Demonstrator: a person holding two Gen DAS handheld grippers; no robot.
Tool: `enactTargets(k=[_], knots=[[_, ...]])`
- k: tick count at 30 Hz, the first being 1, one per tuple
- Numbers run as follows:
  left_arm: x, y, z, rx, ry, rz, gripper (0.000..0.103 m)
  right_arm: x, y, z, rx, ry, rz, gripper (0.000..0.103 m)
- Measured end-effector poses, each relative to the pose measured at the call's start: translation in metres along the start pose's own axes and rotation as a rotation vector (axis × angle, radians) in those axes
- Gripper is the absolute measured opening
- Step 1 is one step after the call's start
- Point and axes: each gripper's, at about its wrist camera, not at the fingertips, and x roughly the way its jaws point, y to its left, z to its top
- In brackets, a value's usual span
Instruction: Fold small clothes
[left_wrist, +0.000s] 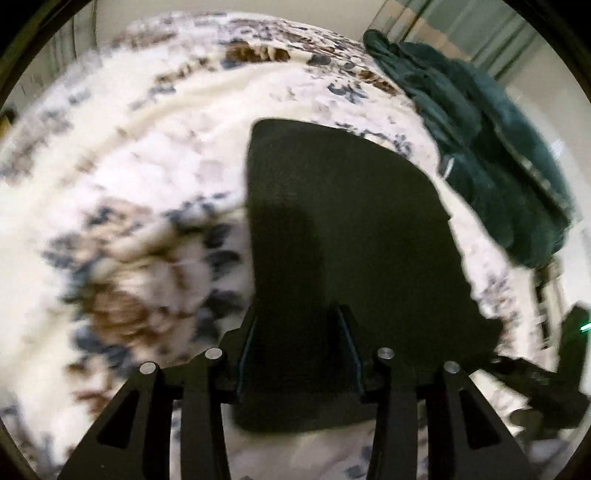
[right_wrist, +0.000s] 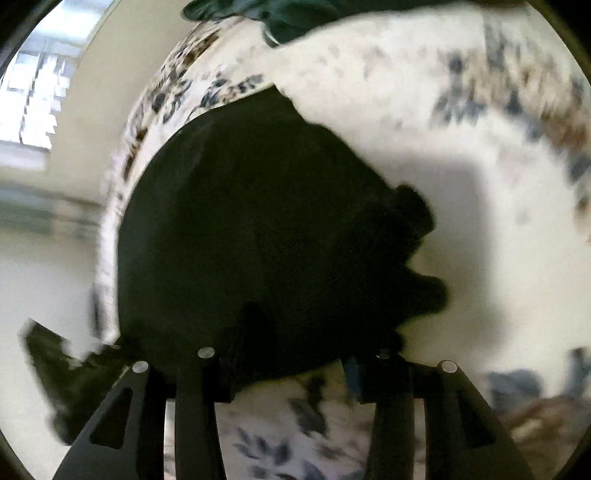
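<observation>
A black garment (left_wrist: 343, 229) lies flat on a floral bedspread (left_wrist: 147, 166). In the left wrist view, my left gripper (left_wrist: 299, 332) hovers over its near part with its jaws apart. The fingers (left_wrist: 248, 343) stand on either side of a strip of the cloth and do not pinch it. The right wrist view shows the same black garment (right_wrist: 240, 221) filling the middle, near the bed's edge. My right gripper (right_wrist: 299, 343) is over its near hem, jaws apart, gripping nothing. Motion blur smears both views. The right gripper (left_wrist: 554, 369) also shows at the left view's lower right.
A heap of dark green clothes (left_wrist: 480, 147) lies at the far right of the bed; the same green heap (right_wrist: 288, 18) shows at the top of the right view. The bed edge (right_wrist: 110, 229) drops to a pale floor on the left. A window (right_wrist: 33, 85) is beyond.
</observation>
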Motion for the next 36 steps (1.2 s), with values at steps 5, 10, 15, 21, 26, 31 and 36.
enactTargets(k=[5, 10, 15, 21, 26, 31, 36], knots=[[-0.040, -0.018, -0.011, 0.030, -0.025, 0.118, 0.089, -0.039, 0.037, -0.010, -0.194, -0.043, -0.238, 0.083], [-0.093, -0.043, -0.022, 0.040, -0.053, 0.183, 0.090, -0.120, 0.037, -0.055, -0.337, -0.153, -0.383, 0.103], [-0.153, -0.068, -0.034, 0.038, -0.090, 0.210, 0.090, -0.207, 0.052, -0.090, -0.422, -0.222, -0.444, 0.103], [-0.250, -0.107, -0.053, 0.053, -0.160, 0.205, 0.090, -0.318, 0.077, -0.127, -0.475, -0.297, -0.445, 0.103], [-0.333, -0.140, -0.077, 0.095, -0.225, 0.208, 0.090, -0.416, 0.098, -0.164, -0.524, -0.381, -0.437, 0.103], [-0.402, -0.160, -0.098, 0.117, -0.285, 0.208, 0.090, -0.510, 0.111, -0.205, -0.540, -0.436, -0.398, 0.103], [-0.454, -0.174, -0.119, 0.109, -0.326, 0.204, 0.090, -0.580, 0.120, -0.242, -0.565, -0.477, -0.353, 0.103]])
